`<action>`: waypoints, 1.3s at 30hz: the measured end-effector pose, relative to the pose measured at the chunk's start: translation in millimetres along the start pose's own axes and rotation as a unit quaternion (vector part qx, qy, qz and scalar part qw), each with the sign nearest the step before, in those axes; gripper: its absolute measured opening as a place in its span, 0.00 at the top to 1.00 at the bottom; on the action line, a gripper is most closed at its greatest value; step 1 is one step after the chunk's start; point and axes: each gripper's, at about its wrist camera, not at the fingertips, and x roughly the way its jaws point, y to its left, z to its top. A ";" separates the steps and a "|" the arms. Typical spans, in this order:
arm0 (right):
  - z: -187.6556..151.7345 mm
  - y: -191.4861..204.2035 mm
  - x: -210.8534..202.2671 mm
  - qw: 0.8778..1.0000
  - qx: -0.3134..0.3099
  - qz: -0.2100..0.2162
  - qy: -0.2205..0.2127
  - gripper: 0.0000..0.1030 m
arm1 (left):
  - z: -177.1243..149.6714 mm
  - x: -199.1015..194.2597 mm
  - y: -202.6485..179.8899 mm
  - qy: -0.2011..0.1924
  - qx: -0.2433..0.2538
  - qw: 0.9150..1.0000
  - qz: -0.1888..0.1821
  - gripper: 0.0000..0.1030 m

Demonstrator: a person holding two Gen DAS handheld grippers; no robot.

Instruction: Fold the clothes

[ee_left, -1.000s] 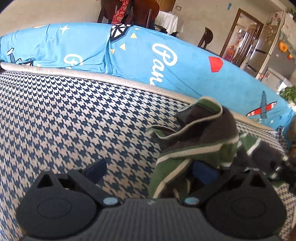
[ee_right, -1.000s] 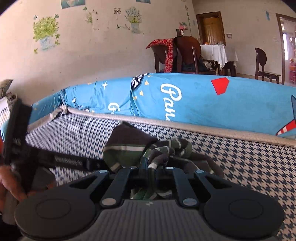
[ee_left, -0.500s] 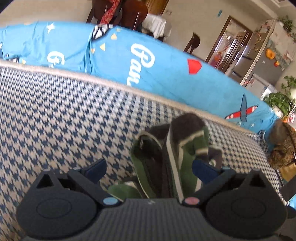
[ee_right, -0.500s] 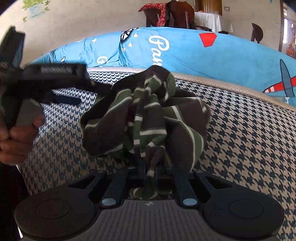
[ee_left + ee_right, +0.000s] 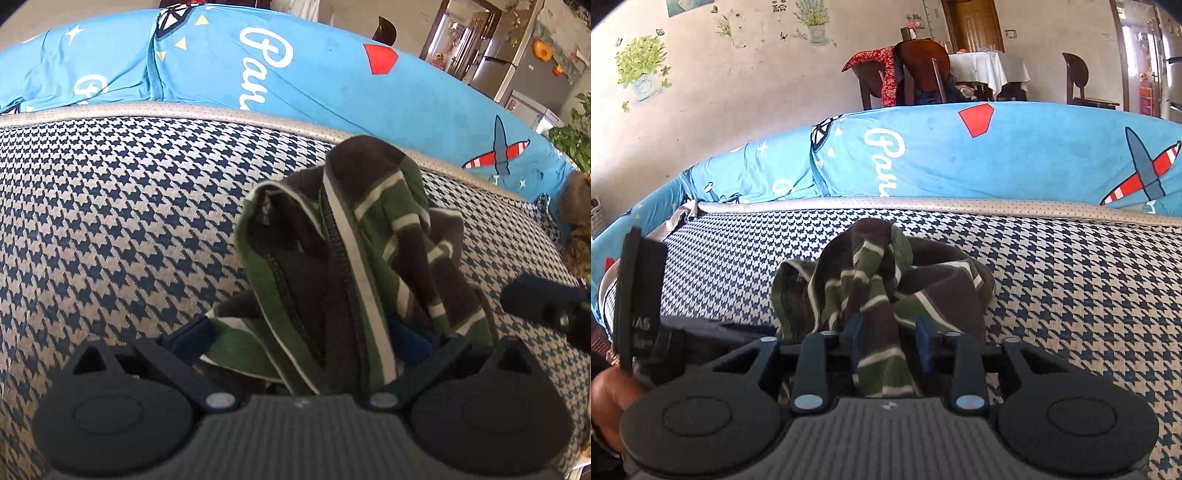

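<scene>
A: What has changed since half a second ago?

B: The right claw (image 5: 888, 341) has loosened. Its blue pads were pinched tight on the striped garment (image 5: 882, 288) and are now standing a little apart, with a strip of cloth lying slack between them. The bundle has also sunk from hanging high to slumping on the houndstooth cushion (image 5: 1071, 280).

A: And the left claw (image 5: 301, 338)?

B: It is gaping wide, pads far apart, gripping nothing. In the left wrist view the striped garment (image 5: 354, 258) is rising directly ahead of it and spilling down between its fingers, covering most of the right pad.

A: What is crowding the claws?

B: Each claw is sitting close at the other's side. The right tool's dark tip (image 5: 543, 302) is poking in just right of the left claw; the left tool's black body (image 5: 639, 295), with a hand (image 5: 607, 402) under it, is standing just left of the right claw.

A: Any open room?

B: Left of the left claw and right of the right claw, bare cushion is stretching away. Ahead, beyond the heap, a grey piped edge (image 5: 923, 203) is bounding the cushion, and the blue printed backrest cover (image 5: 1015, 158) is rising behind it like a wall. Farther back, wooden chairs (image 5: 916, 70) and a white-clothed table (image 5: 990, 66) are standing.
</scene>
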 end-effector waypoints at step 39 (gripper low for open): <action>-18.7 -8.1 -9.9 0.998 -0.007 -0.054 0.004 0.90 | 7.9 -58.2 22.4 -0.071 -0.021 0.997 -0.002 0.00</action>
